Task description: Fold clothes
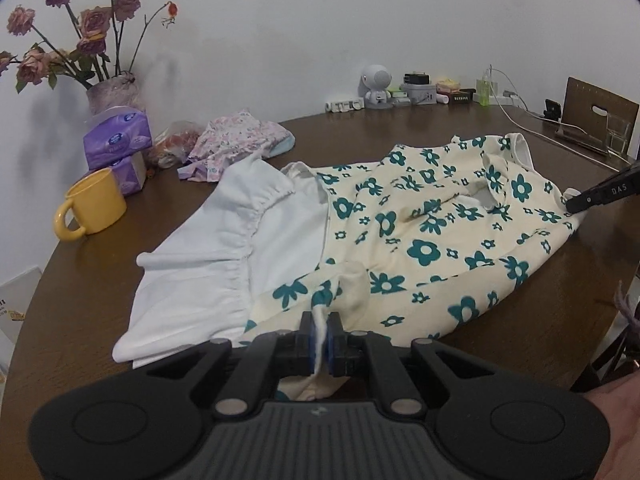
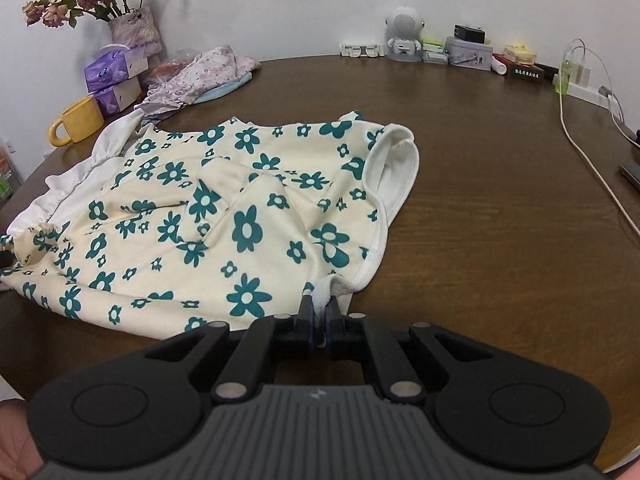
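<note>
A cream dress with teal flowers (image 1: pixel 432 232) and a white ruffled skirt part (image 1: pixel 224 240) lies on the brown table. My left gripper (image 1: pixel 320 330) is shut on a bunched fold at the dress's near edge, by the waist. My right gripper (image 2: pixel 320 314) is shut on the white-trimmed edge near the armhole of the same dress (image 2: pixel 224 216). The right gripper also shows in the left wrist view (image 1: pixel 576 206) at the dress's far right corner. The white-trimmed armhole (image 2: pixel 394 172) lies open on the table.
A yellow mug (image 1: pixel 94 204), purple tissue packs (image 1: pixel 118 140) and a vase of dried roses (image 1: pixel 114 94) stand at the left. A floral pink garment (image 1: pixel 232 140) is piled behind. Small gadgets, a white robot figure (image 1: pixel 376 86) and cables (image 2: pixel 592 152) line the back and right.
</note>
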